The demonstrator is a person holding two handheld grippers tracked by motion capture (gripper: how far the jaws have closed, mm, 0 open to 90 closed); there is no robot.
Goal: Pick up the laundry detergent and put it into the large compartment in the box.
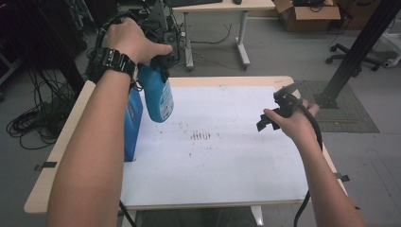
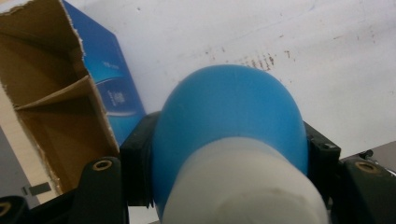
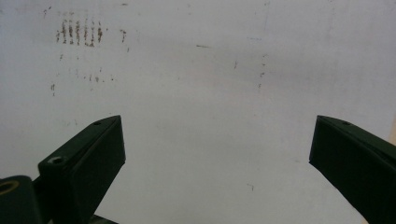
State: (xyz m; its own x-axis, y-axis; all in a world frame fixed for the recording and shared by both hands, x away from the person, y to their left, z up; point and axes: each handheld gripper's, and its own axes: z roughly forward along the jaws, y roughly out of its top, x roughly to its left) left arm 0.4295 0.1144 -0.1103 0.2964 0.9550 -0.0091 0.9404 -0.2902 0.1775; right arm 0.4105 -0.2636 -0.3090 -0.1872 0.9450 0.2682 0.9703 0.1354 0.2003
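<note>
I have the left hand-held gripper (image 1: 158, 61) clamped on the blue bottle (image 1: 157, 94), hanging just beside the open box (image 1: 133, 118) to clear it, while my right hand-held gripper (image 1: 276, 113) waits, jaws apart, over the bench (image 1: 227, 81).

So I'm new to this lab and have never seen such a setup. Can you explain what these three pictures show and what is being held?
A person sits at a table and holds a hand tool with a two-jaw claw in each hand. One picture comes from a fixed camera above the table, looking forward and down. The other two come from small cameras riding on each claw, looking along its black jaws.

The left claw is shut on a blue bottle with a white cap and holds it above the table; the left claw's own camera sees that bottle up close. Beside it stands an open blue carton, brown cardboard inside. The right claw is open and holds nothing. A white sheet with small brown marks covers the table.
</note>
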